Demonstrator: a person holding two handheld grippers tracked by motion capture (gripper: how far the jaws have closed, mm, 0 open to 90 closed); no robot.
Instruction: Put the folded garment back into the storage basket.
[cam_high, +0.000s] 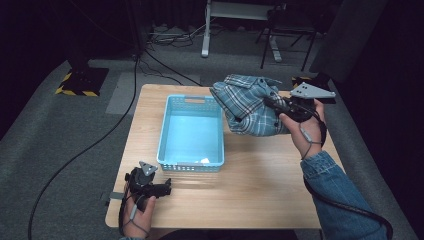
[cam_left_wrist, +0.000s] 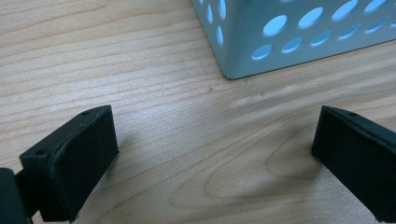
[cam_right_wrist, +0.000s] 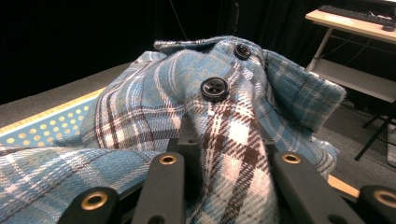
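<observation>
Blue basket, one small white scrap at its near wall; plaid shirt held just beside it.
Shirt: blue-brown check, dark buttons, bunched, above the surface, right gripper jaws clamped on it. Left gripper: jaws apart.

Setting: lab or studio recording space.
Wooden table on grey carpet, black curtains behind. Yellow-black hazard tape marks a stand base, cables trail over the floor, a white desk frame and black chair stand behind.
</observation>
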